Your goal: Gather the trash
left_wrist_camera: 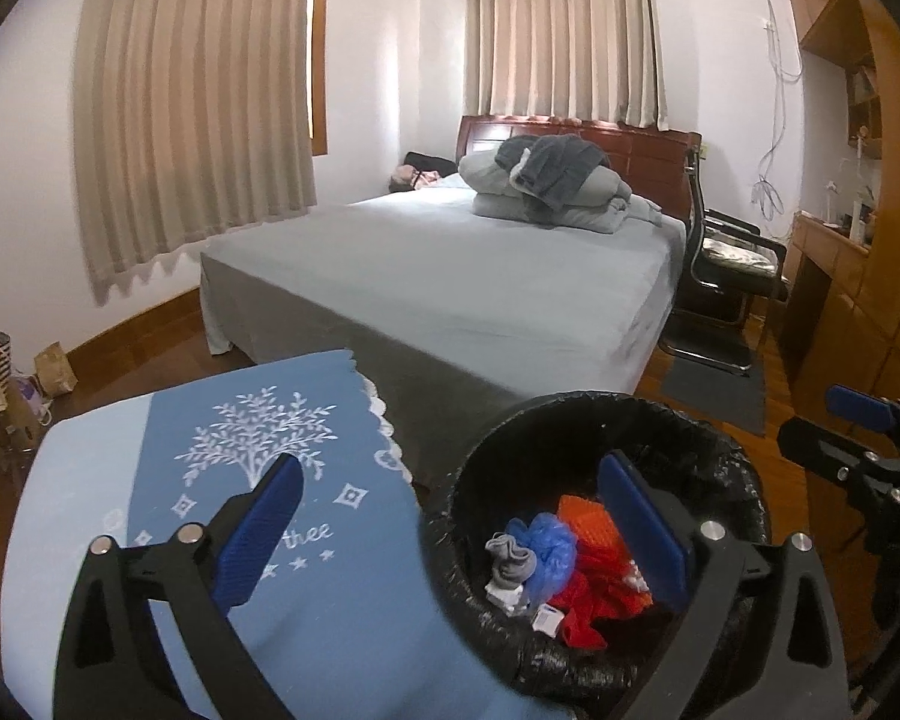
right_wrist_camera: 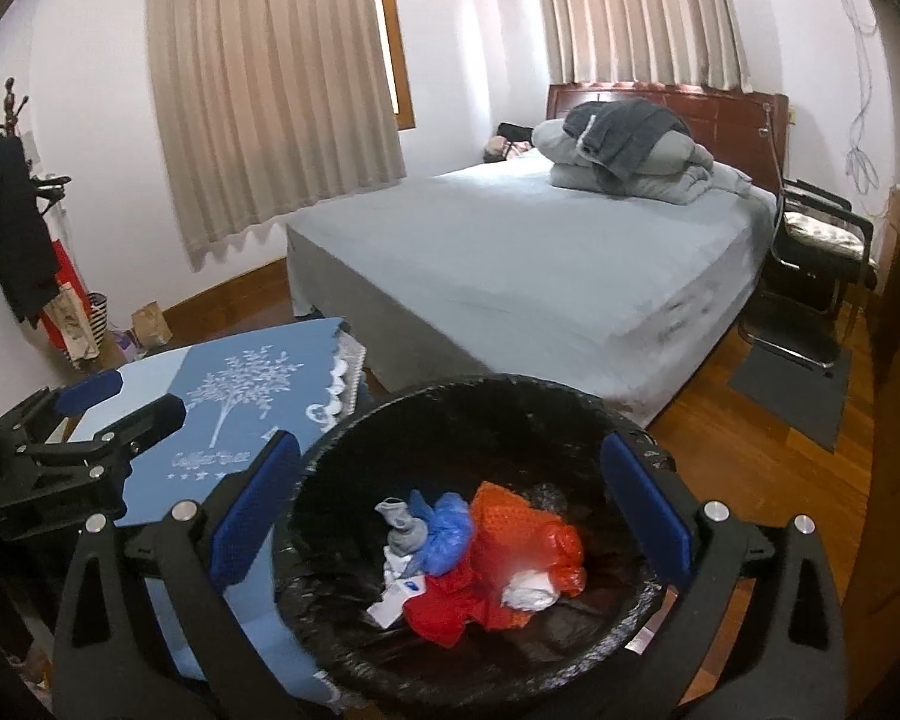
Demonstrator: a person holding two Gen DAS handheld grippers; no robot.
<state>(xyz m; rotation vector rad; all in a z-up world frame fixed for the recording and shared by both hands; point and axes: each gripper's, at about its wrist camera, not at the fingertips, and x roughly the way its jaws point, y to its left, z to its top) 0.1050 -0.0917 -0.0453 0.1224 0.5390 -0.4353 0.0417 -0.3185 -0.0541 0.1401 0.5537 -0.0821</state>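
While both grippers tilt downward over the bin, the left gripper [left_wrist_camera: 450, 540] and right gripper [right_wrist_camera: 450, 516] stand with jaws spread wide and nothing between the pads. A table [left_wrist_camera: 90, 540] with a blue tree-print cloth [left_wrist_camera: 330, 420] sits beside a black-lined trash bin [right_wrist_camera: 510, 402] on the wooden floor [right_wrist_camera: 720, 420], near a grey bed [right_wrist_camera: 540, 258] under beige curtains [right_wrist_camera: 270, 90]. The trash [right_wrist_camera: 480, 552], red, orange and blue bags with a grey sock and paper scraps, lies in the bin bottom, below the right jaws.
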